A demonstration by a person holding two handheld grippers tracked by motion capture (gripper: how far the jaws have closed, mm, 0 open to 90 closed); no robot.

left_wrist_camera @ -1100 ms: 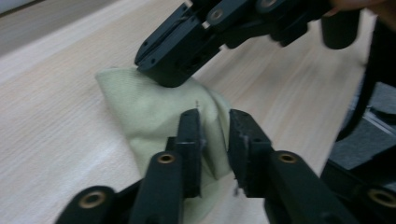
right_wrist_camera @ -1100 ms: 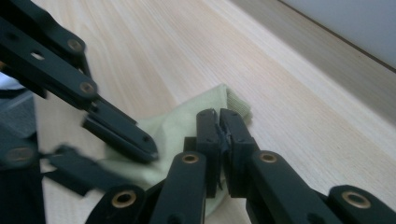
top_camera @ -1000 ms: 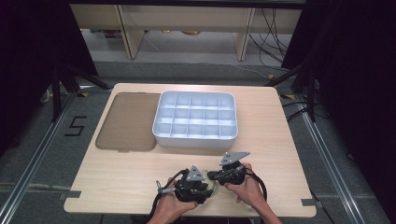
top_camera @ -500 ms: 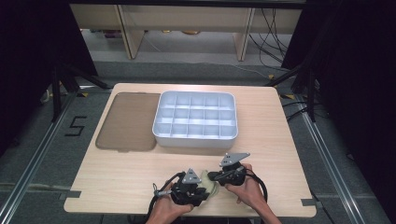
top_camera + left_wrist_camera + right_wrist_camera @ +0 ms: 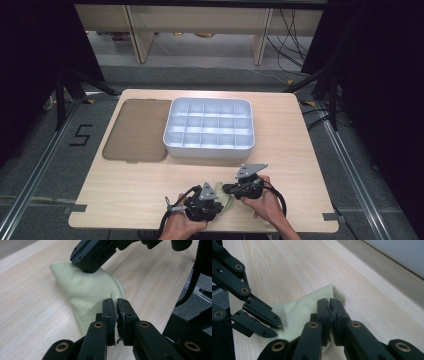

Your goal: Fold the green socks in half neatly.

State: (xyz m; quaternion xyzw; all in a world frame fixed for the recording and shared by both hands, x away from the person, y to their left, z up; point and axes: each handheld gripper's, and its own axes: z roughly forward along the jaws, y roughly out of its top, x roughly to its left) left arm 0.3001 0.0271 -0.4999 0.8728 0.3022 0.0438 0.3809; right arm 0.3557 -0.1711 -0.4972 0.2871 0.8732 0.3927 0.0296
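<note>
The left gripper (image 5: 114, 305) has just been closing its fingers onto one edge of the pale green cloth (image 5: 87, 292) lying on the tabletop (image 5: 130, 190) near the person, while the right gripper (image 5: 329, 305) pinches its other end, so both ends now look gripped for lifting or folding.

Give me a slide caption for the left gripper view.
Left tool pinched shut on the edge of a pale green cloth on the wooden table, right tool holding its far end.
</note>
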